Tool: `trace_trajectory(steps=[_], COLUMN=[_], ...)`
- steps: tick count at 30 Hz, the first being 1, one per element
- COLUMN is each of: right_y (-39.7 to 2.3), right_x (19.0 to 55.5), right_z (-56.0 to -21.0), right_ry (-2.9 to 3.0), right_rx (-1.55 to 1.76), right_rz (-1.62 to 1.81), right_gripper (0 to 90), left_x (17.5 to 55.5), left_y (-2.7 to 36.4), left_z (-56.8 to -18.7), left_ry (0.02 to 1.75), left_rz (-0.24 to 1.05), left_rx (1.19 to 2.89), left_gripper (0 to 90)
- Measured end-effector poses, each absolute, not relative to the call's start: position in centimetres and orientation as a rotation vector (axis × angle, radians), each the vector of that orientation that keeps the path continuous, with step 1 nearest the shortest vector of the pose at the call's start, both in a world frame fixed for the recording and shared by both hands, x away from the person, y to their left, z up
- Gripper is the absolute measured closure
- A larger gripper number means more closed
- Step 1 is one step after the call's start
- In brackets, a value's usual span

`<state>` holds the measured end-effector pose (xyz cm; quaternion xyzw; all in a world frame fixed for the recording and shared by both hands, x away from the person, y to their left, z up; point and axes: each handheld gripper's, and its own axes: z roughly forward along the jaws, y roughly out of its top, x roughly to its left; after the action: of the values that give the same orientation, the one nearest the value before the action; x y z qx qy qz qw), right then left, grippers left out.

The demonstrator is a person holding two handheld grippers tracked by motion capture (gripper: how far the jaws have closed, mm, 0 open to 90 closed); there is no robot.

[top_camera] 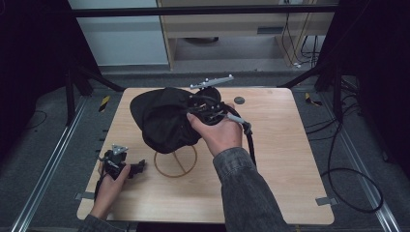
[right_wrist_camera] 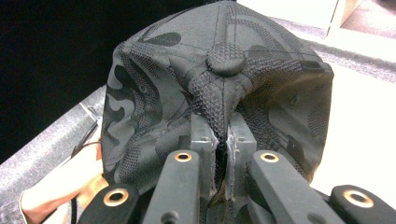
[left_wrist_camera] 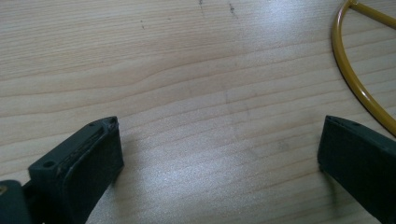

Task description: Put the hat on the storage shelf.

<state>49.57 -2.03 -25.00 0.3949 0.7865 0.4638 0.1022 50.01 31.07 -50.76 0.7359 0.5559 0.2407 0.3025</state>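
A black patterned cap (top_camera: 162,118) hangs above the middle of the wooden table (top_camera: 280,159). My right gripper (top_camera: 193,112) is shut on the cap's crown; in the right gripper view the jaws pinch a fold of fabric just below the cap's top button (right_wrist_camera: 225,59), and the right gripper (right_wrist_camera: 222,135) holds it tight. Under the cap stands a yellow wire stand (top_camera: 175,162) with a ring base. My left gripper (top_camera: 138,168) rests low at the table's front left, open, with bare wood between its fingers. The stand's ring (left_wrist_camera: 359,79) curves past at the upper right of the left gripper view.
A small dark round disc (top_camera: 239,100) lies at the table's far side. Black cables (top_camera: 348,183) loop on the floor to the right. Metal frame rails (top_camera: 48,169) run along both sides of the table.
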Motion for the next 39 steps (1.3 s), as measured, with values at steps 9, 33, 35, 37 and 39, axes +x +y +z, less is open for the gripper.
trace_trajectory(steps=[9,33,35,37,39], right_y=[-1.9,0.4,0.5,0.5,0.5], right_x=[49.6,50.3,50.4,50.5,50.5], right_z=[-26.2,-27.0,-27.1,-27.1,-27.1], right_ry=[2.355,2.36,2.36,2.359,2.358], right_rx=[1.182,1.154,1.151,1.151,1.154], right_rz=[1.323,1.254,1.249,1.249,1.254], right_gripper=[83.9,78.6,77.7,77.2,76.4], left_x=[50.0,50.0,50.0,50.0,50.0], left_y=[31.0,30.9,30.9,30.9,30.9], left_z=[-50.8,-50.8,-50.8,-50.8,-50.8], left_ry=[1.475,1.469,1.469,1.469,1.469], left_rz=[0.635,0.633,0.633,0.633,0.633], left_rx=[1.948,1.953,1.953,1.953,1.953], left_gripper=[0.0,0.0,0.0,0.0,0.0])
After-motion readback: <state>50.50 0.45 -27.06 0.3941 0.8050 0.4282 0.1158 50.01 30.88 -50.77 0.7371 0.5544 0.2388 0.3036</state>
